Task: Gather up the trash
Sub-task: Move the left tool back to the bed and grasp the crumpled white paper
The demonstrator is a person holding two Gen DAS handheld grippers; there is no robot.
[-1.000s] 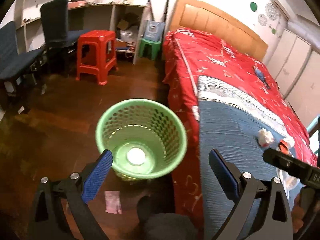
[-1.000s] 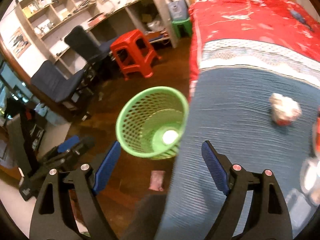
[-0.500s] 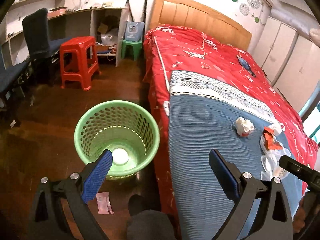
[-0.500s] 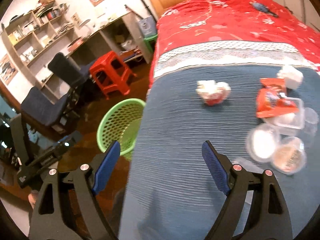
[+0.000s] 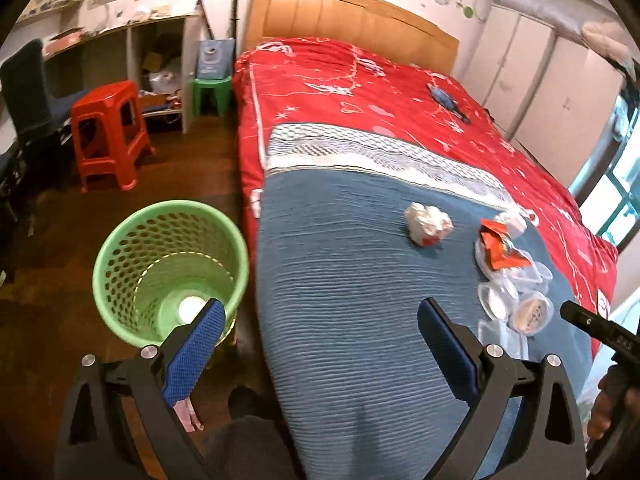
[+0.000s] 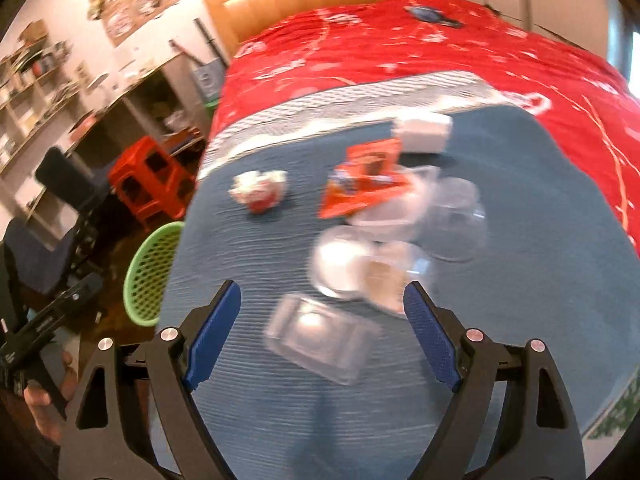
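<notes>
Trash lies on the blue blanket (image 5: 344, 288) of the bed: a crumpled white paper ball (image 5: 427, 222) (image 6: 260, 192), an orange snack wrapper (image 5: 500, 246) (image 6: 362, 182), several clear plastic tubs and lids (image 5: 516, 304) (image 6: 360, 268) and a white box (image 6: 424, 130). A green mesh bin (image 5: 168, 268) (image 6: 150, 276) stands on the floor beside the bed with a white ball of paper inside. My left gripper (image 5: 320, 316) is open and empty over the bed's edge. My right gripper (image 6: 322, 300) is open and empty, above a clear rectangular lid (image 6: 320, 336).
A red stool (image 5: 110, 132) and a small green stool (image 5: 210, 94) stand near the shelves, with dark chairs (image 5: 24, 92) at the left. A pink scrap (image 5: 188, 416) lies on the wooden floor. A dark blue object (image 5: 446, 100) rests on the red quilt (image 5: 360, 96).
Both grippers have swung right, from over the green bin to over the bed. The trash pile now sits in front of the right gripper. Both stayed open.
</notes>
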